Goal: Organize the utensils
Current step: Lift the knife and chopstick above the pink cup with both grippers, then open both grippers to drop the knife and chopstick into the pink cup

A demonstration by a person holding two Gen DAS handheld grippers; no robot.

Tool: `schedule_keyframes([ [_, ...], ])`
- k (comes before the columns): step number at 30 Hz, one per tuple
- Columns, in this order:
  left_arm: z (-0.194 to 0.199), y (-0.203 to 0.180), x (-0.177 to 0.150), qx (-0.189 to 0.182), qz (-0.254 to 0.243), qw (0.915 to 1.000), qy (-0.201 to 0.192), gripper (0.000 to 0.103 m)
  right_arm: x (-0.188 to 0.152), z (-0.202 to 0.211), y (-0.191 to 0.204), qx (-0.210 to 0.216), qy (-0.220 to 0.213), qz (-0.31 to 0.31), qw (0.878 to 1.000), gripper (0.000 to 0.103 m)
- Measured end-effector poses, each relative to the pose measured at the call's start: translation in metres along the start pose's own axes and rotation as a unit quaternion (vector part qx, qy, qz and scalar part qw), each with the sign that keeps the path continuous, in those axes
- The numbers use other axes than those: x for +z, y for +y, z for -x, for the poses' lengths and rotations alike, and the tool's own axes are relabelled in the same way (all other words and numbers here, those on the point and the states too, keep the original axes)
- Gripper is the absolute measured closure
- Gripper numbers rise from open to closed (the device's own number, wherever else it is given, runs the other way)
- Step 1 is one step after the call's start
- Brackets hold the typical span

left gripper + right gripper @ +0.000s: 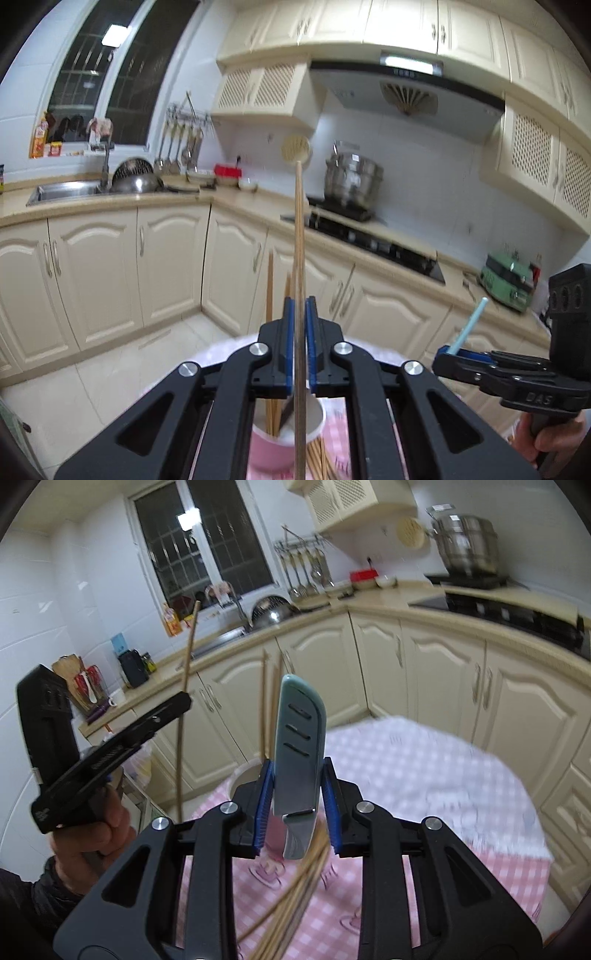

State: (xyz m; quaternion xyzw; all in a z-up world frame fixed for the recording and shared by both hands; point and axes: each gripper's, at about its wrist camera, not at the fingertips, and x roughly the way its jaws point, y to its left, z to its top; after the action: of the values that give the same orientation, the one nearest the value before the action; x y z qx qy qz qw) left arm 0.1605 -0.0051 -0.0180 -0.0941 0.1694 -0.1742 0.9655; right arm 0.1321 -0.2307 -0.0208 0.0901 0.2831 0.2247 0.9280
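Observation:
My left gripper (pixel 300 314) is shut on a long wooden chopstick (pixel 299 236) that stands upright above a pink cup (pixel 280 443) holding several chopsticks. My right gripper (pixel 297 775) is shut on a knife with a pale blue-green handle (pixel 299 731), handle pointing up and away. The right gripper also shows in the left wrist view (pixel 448 350), to the right. The left gripper shows in the right wrist view (pixel 184 701), to the left, with its chopstick (pixel 184 701). Several loose chopsticks (pixel 295 893) lie on the pink checked tablecloth (pixel 424 775).
Cream kitchen cabinets (pixel 166 266) and the counter run behind the table. A sink (pixel 66 190), a hob (pixel 369 240) with a steel pot (pixel 352 181) and a green appliance (pixel 508 280) stand on the counter.

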Motion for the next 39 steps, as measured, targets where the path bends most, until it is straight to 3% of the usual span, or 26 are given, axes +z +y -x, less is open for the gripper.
schedule_keyframes([
  [7, -0.014, 0.002, 0.036, 0.005, 0.007, 0.9980, -0.062, 0.098, 0.043, 0.000, 0.020, 0.015, -0.032, 0.032, 0.999, 0.077],
  [13, -0.029, 0.001, 0.045, 0.014, 0.003, 0.9964, -0.083, 0.097, 0.060, -0.019, 0.030, 0.024, -0.026, 0.046, 0.998, 0.077],
  [20, -0.049, 0.009, 0.031, 0.022, 0.009, 0.9966, -0.079, 0.097, 0.056, -0.043, 0.032, 0.026, -0.001, 0.048, 0.999, 0.077],
  [33, -0.076, 0.024, -0.012, 0.036, 0.009, 0.9986, -0.038, 0.096, 0.035, -0.084, 0.025, 0.022, 0.063, 0.037, 0.997, 0.076],
  [34, -0.076, 0.024, -0.015, 0.036, 0.007, 0.9988, -0.033, 0.092, 0.033, -0.086, 0.022, 0.023, 0.068, 0.029, 0.997, 0.075],
  [35, -0.076, 0.024, -0.017, 0.035, 0.005, 0.9990, -0.027, 0.085, 0.032, -0.085, 0.018, 0.023, 0.068, 0.016, 0.997, 0.052],
  [36, -0.074, 0.025, -0.019, 0.036, 0.006, 0.9990, -0.025, 0.068, 0.031, -0.082, 0.014, 0.010, 0.058, 0.007, 0.998, 0.031],
  [37, -0.069, 0.027, -0.020, 0.036, 0.009, 0.9989, -0.028, 0.047, 0.031, -0.078, 0.010, 0.008, 0.048, -0.001, 0.999, 0.026],
  [39, -0.061, 0.031, -0.020, 0.035, 0.014, 0.9988, -0.033, 0.032, 0.031, -0.071, 0.000, 0.016, 0.037, -0.024, 0.999, 0.025],
])
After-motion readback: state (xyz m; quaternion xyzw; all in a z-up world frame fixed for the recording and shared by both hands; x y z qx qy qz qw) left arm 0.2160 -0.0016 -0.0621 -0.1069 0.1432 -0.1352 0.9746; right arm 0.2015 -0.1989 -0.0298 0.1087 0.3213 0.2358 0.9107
